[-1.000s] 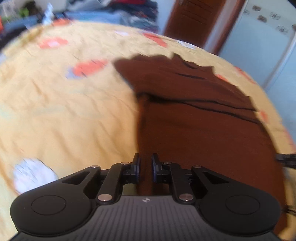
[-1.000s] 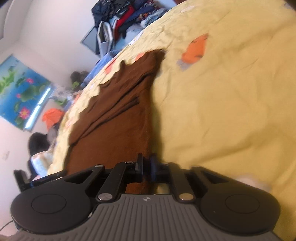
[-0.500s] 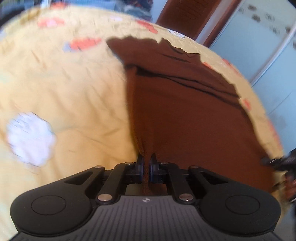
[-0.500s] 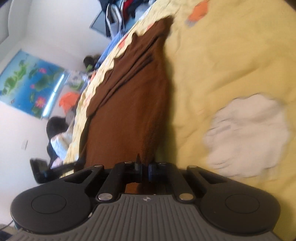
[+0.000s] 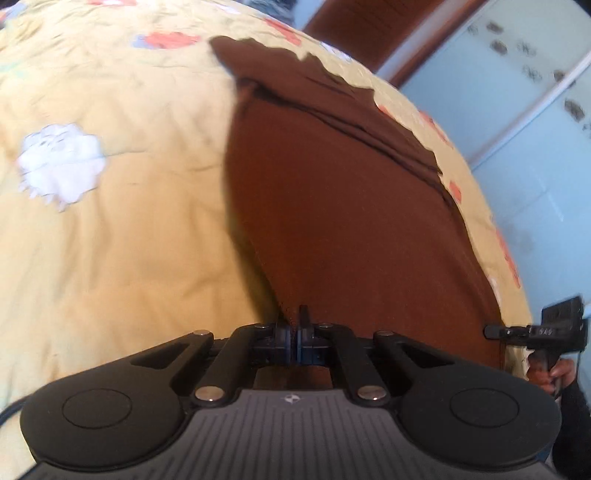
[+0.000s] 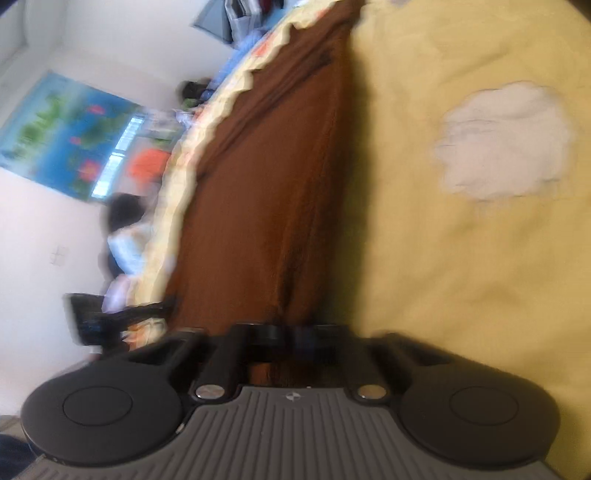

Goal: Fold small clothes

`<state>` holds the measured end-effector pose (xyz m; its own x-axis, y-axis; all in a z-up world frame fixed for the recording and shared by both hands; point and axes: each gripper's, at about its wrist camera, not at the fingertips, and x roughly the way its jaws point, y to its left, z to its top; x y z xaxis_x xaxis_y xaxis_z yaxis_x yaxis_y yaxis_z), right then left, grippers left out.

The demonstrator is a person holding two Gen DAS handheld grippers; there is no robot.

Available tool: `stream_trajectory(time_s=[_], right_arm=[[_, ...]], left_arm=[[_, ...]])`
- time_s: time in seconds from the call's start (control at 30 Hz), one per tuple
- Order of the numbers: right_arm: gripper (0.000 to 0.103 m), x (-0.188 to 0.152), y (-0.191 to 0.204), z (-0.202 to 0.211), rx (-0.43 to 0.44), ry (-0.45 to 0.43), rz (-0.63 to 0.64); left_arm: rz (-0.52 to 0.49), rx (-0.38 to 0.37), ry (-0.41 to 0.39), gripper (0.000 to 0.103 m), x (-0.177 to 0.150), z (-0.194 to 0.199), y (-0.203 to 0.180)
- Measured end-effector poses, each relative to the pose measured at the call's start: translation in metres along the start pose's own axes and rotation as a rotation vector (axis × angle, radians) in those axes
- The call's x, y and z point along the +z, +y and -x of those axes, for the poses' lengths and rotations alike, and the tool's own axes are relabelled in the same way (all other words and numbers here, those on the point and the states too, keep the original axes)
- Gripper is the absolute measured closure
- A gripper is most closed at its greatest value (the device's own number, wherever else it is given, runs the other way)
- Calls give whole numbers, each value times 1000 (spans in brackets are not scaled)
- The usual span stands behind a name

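A brown garment (image 5: 343, 206) lies stretched over a yellow bedspread (image 5: 110, 240), with folds near its far end. My left gripper (image 5: 293, 341) is shut on the garment's near edge, the cloth pinched between the pads. The right gripper shows at the far right of the left wrist view (image 5: 517, 330), at the garment's other near corner. In the right wrist view the same brown garment (image 6: 273, 192) runs away from my right gripper (image 6: 291, 338), which is shut on its near hem. The left gripper (image 6: 122, 314) appears blurred at the left.
White cloud-like patches (image 5: 59, 166) (image 6: 506, 142) and orange patches (image 5: 166, 38) are printed on the bedspread. A brown door (image 5: 373, 26) and pale wardrobe panels (image 5: 528, 74) stand beyond the bed. A blue poster (image 6: 62, 136), piled clothes and a seated person (image 6: 125, 236) are at the left.
Both grippers have closed onto the garment's near edge and pulled it toward the cameras. The white patches have slid further into both views.
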<state>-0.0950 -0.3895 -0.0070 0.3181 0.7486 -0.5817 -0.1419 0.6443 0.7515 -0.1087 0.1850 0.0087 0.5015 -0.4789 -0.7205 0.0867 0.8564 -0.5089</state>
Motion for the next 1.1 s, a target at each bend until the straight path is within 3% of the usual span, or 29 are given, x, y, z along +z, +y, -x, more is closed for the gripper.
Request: stream_trajectory(time_s=[0.13, 0.2, 0.23, 0.27, 0.3, 0.33, 0.37, 0.4, 0.43, 0.47, 0.5, 0.63, 0.7, 0.73, 0.77, 0.8, 0.83, 0.87, 0.9, 0.97, 1.0, 1.03, 1.07, 1.1], right_arm=[[97, -6, -15, 17, 9, -54, -39], [86, -11, -14, 17, 21, -62, -49], [71, -13, -11, 18, 37, -63, -59], [53, -16, -8, 19, 65, -66, -58], [46, -18, -2, 20, 86, -69, -41], [35, -19, 5, 17, 90, -63, -18], [32, -21, 11, 14, 82, -51, 6], [34, -23, 17, 11, 63, -45, 31], [48, -24, 21, 9, 40, -46, 54], [87, -24, 20, 6, 14, -26, 50], [96, -25, 15, 4, -24, -5, 48], [96, -34, -7, 25, 12, -75, 18], [94, -39, -10, 32, 12, -92, 1], [86, -42, -9, 33, 16, -94, -10], [71, -44, -6, 34, 27, -98, -14], [61, -46, -3, 36, 52, -105, -10], [40, -47, 0, 38, 86, -115, -4], [24, -47, 5, 38, 105, -124, -2], [19, -46, 11, 35, 110, -125, 1], [15, -43, 20, 26, 89, -95, 17], [15, -41, 25, 22, 73, -81, 32], [22, -40, 28, 16, 64, -63, 33], [40, -39, 28, 12, 61, -50, 31], [55, -39, 26, 7, 58, -19, 18]], left_arm=[[8, 25, -2, 98, -4, 14, 4], [2, -8, 33, 93, -10, 16, -1], [19, -62, 79, 87, -12, 11, -1], [32, -120, 99, 69, -16, 11, -3], [42, -174, 97, 42, -21, 14, -3], [51, -215, 90, 30, -25, 15, -4], [60, -229, 85, 26, -28, 16, -6], [59, -215, 67, 31, -32, 17, -8], [49, -186, 52, 43, -34, 19, -10], [31, -131, 52, 91, -37, 20, -11], [22, -65, 62, 99, -39, 18, -10], [52, -14, 4, 99, -51, 44, 4], [73, -25, 9, 96, -52, 50, 14], [84, -31, 15, 94, -53, 53, 17], [106, -48, 29, 89, -51, 52, 18], [133, -78, 45, 74, -49, 49, 20], [150, -116, 50, 63, -48, 49, 21], [163, -161, 48, 38, -48, 49, 23], [169, -191, 45, 18, -46, 46, 23], [154, -193, 35, 10, -45, 38, 12], [133, -181, 25, 11, -46, 35, 5], [112, -169, 12, 11, -47, 34, 0], [99, -152, 3, 15, -47, 34, -4], [87, -131, 2, 61, -48, 33, -8]])
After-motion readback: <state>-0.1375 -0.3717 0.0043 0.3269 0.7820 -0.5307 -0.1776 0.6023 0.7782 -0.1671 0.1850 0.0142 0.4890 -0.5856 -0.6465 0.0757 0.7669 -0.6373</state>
